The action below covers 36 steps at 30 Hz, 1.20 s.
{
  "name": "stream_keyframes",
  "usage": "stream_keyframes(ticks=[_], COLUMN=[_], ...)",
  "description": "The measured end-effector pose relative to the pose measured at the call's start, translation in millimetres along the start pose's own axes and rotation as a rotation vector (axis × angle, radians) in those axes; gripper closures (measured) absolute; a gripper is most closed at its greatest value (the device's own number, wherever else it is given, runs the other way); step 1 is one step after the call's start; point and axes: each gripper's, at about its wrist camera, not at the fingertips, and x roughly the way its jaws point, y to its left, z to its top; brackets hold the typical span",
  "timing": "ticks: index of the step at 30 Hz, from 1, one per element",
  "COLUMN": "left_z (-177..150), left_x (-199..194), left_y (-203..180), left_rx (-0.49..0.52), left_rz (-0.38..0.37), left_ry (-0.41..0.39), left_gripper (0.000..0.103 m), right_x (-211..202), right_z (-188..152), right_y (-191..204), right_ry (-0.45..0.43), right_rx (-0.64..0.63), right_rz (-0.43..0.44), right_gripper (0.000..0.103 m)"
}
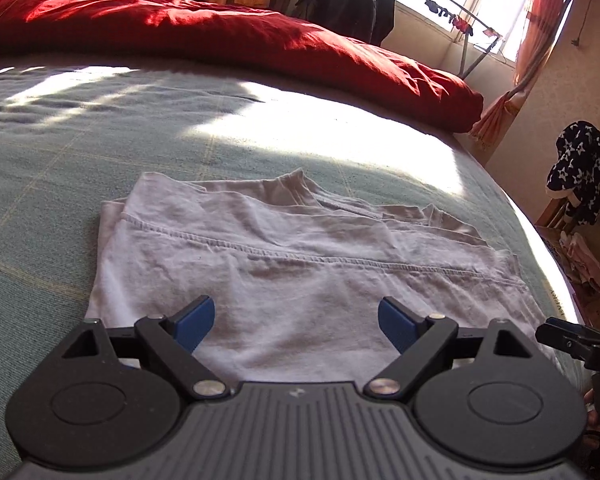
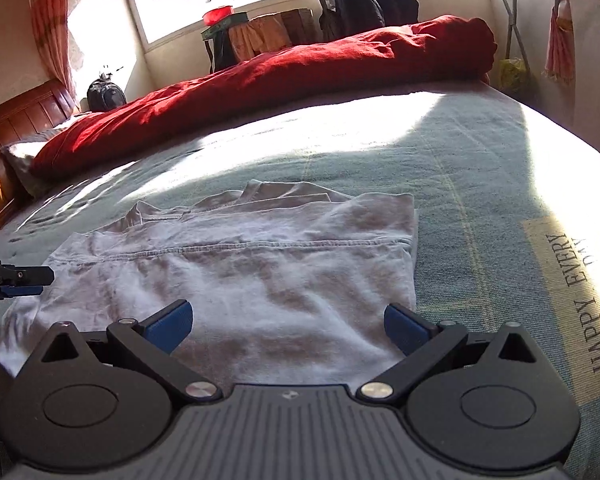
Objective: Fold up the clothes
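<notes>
The blanket (image 2: 500, 184) carries the printed words "HAPPY EVERY" at 3 o'clock in the right wrist view; the line beneath is cut off. A white shirt (image 1: 300, 264), folded and creased with a stitched hem across it, lies flat on the blanket. The left gripper (image 1: 296, 320) and right gripper (image 2: 288, 326) both hang above its near edge, jaws spread wide and empty. A red quilt (image 1: 220, 40) lies at 12 o'clock.

shirt (image 1: 284, 264) on bed (image 1: 80, 152), duvet (image 1: 228, 44) behind

Both wrist cameras look down, close and slanting, across the bed (image 1: 60, 152), sharing the white garment (image 1: 284, 256) between them.
</notes>
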Motion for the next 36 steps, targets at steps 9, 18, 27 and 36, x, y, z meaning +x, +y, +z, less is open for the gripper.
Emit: stream_keyframes(ticks=[9,18,27,36], left_z=[11,29,56,40], left_x=[26,36,83,77], left_y=[-2,-39,-46,-99], left_rx=[0.052,0.112,0.129,0.203], left_rz=[0.066,-0.127,-0.028,-0.261], left_ry=[0.008,0.044,0.09,0.13], left_gripper=[0.009,0.009,0.009,0.009], right_x=[42,24,-8,-13], right_z=[-5,7,13,-2], right_y=[14,8,5,1], right_ry=[0.066,0.092,0.01,0.032], right_rx=[-0.115,-0.049,0.008,0.012], right_rz=[-0.063,0.004,0.032,0.032], right_gripper=[0.0,0.0,0.0,0.0])
